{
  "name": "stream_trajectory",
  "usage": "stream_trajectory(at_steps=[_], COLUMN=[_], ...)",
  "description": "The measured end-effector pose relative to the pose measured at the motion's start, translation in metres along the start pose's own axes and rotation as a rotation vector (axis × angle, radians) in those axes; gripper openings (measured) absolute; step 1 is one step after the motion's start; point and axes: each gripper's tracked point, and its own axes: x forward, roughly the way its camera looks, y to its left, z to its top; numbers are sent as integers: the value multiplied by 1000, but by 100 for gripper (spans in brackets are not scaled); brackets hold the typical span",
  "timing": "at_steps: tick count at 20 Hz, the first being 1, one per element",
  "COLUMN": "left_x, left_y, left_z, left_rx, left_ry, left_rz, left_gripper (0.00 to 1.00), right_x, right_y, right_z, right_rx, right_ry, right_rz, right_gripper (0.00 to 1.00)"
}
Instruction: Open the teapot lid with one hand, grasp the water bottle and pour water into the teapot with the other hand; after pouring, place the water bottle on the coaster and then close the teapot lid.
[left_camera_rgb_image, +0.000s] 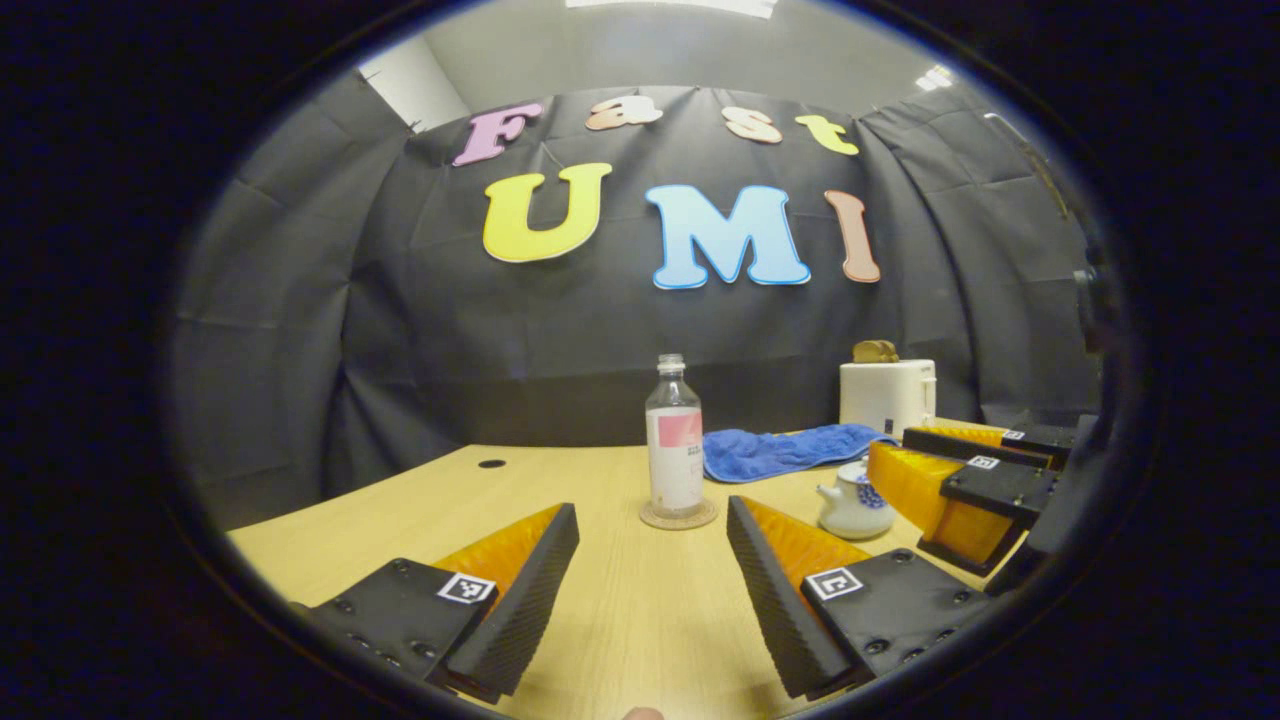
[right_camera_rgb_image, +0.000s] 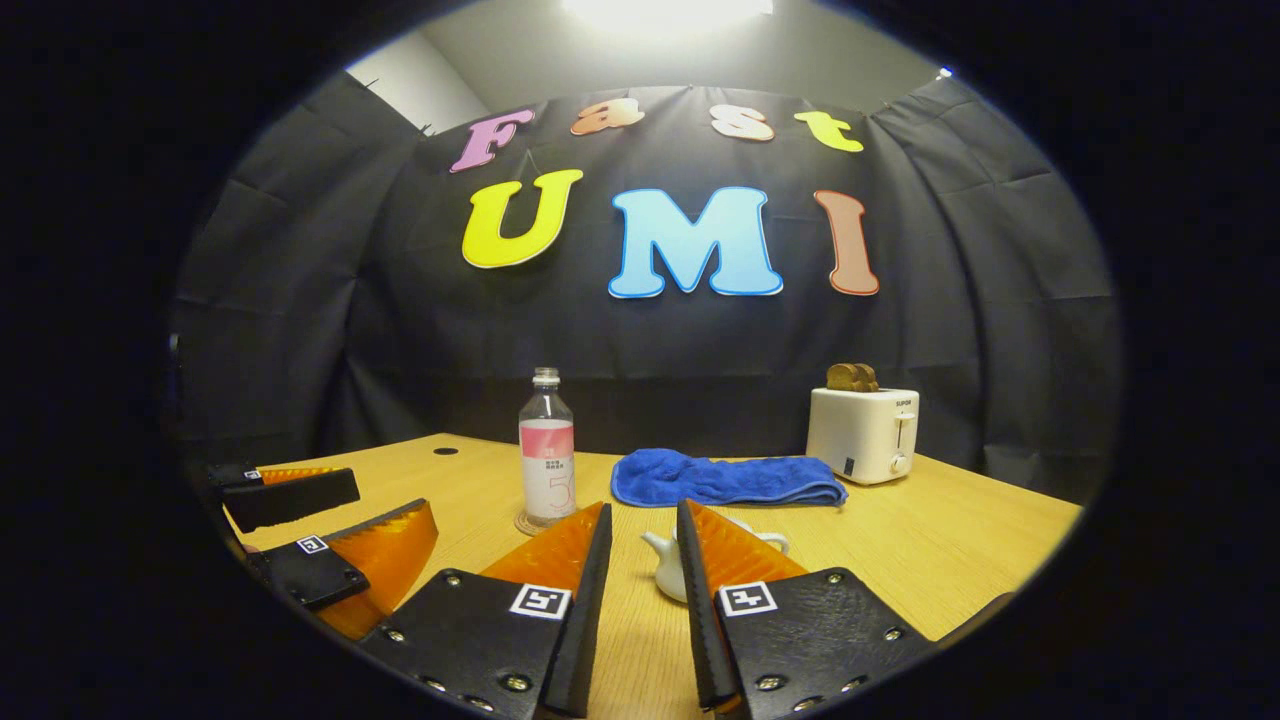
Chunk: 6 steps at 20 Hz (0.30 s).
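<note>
A clear water bottle (left_camera_rgb_image: 675, 440) (right_camera_rgb_image: 547, 450) with a pink label stands upright on a round coaster (left_camera_rgb_image: 678, 516) (right_camera_rgb_image: 522, 522) on the wooden table (left_camera_rgb_image: 620, 610). A small white teapot (left_camera_rgb_image: 850, 505) (right_camera_rgb_image: 668, 572) with blue markings sits to the right of the bottle, lid on. In the left gripper view my left gripper (left_camera_rgb_image: 652, 508) is open, short of the bottle and aimed at it. In the right gripper view my right gripper (right_camera_rgb_image: 644, 508) is open with a narrower gap; one finger covers part of the teapot just beyond the tips. The right gripper (left_camera_rgb_image: 888, 446) hovers beside the teapot.
A folded blue cloth (left_camera_rgb_image: 780, 450) (right_camera_rgb_image: 725, 480) lies behind the teapot. A white toaster (left_camera_rgb_image: 888, 395) (right_camera_rgb_image: 862, 435) with bread in it stands at the back right. A cable hole (left_camera_rgb_image: 491, 463) is in the table at the far left. The left gripper (right_camera_rgb_image: 395, 500) is at the lower left.
</note>
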Motion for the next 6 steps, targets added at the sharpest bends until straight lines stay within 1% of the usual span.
stream_trajectory(at_steps=[4, 6], left_x=[1, -1], left_y=[9, 3], left_z=[1, 0], left_rx=[-27, -24], left_ry=[1, 3], left_rz=[34, 37], left_gripper=[100, 100], right_x=[-2, -2], right_y=[-3, -8], right_z=[-11, -13], right_rx=[27, 39], right_ry=[21, 33], right_rz=[-17, -33], right_gripper=[40, 40])
